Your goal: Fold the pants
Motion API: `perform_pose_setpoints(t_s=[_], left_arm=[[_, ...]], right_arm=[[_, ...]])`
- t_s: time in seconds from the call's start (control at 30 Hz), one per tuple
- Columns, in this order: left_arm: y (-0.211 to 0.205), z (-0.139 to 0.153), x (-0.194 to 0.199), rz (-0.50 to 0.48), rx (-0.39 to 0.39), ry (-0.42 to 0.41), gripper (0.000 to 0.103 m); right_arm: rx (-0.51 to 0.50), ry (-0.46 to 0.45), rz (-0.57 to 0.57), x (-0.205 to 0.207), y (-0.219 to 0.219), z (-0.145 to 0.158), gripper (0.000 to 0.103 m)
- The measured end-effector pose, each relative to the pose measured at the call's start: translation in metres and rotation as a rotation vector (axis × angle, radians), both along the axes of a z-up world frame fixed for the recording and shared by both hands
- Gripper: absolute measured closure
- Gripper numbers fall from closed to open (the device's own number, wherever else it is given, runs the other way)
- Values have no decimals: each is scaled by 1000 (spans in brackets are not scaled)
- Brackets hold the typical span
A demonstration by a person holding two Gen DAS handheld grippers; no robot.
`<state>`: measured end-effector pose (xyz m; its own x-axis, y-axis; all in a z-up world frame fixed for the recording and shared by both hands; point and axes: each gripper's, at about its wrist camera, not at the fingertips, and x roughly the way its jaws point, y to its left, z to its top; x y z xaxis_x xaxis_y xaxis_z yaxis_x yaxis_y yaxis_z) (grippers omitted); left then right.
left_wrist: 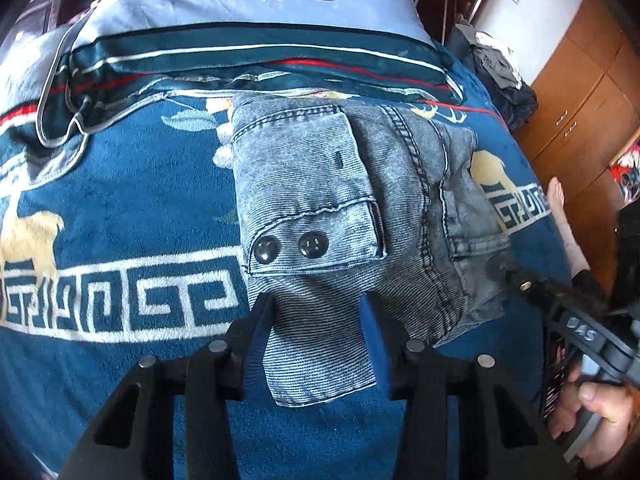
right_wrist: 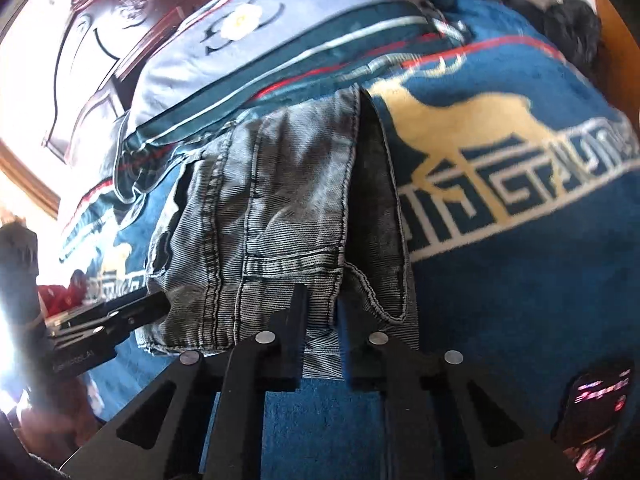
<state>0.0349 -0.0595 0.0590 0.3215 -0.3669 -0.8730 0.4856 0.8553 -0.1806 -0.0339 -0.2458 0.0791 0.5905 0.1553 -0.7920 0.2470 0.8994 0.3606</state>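
Two tongs work the pants [left_wrist: 320,208]: right tongs [right_wrist: 322,320] pinch the hem at 6 o'clock; left tongs [left_wrist: 316,312] straddle the near cloth, half-spread. Close the left fully, then lift both evenly.

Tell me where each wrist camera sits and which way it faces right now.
Left wrist: on the left gripper, angled down at the jeans; the right gripper's hand shows.
Right wrist: on the right gripper, angled down, jaws pinching the jeans' near edge.
Shared: jeans, blue blanket, pillow.
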Motion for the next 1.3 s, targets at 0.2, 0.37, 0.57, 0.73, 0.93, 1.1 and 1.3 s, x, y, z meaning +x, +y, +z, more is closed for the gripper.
perform_pose_setpoints(t_s=[0.2,0.37,0.57,0.73,0.93,1.1,1.3], left_arm=[[-19,-2,-10,-50,85,-55,57],[-30,-7,-18,-90,132,-77,56],[-23,1,-14,-67,91,-69,55],[-12,21,-9,-31,22,-97,55],[-25,26,4,-47,49,-138,54],[-42,8,3,-78,131,-157,54],[-49,1,2,-94,158,-172,54]], right_arm=[[-254,-54,24,-9,17,16,92],[-299,54,45,-7,15,-28,92],[-241,52,49,-8,6,-24,91],[-152,-14,30,-13,-6,-4,75],[-124,-81,16,2,-19,17,68],[-70,-50,4,47,-35,13,64],[-69,-12,20,88,-41,-2,54]])
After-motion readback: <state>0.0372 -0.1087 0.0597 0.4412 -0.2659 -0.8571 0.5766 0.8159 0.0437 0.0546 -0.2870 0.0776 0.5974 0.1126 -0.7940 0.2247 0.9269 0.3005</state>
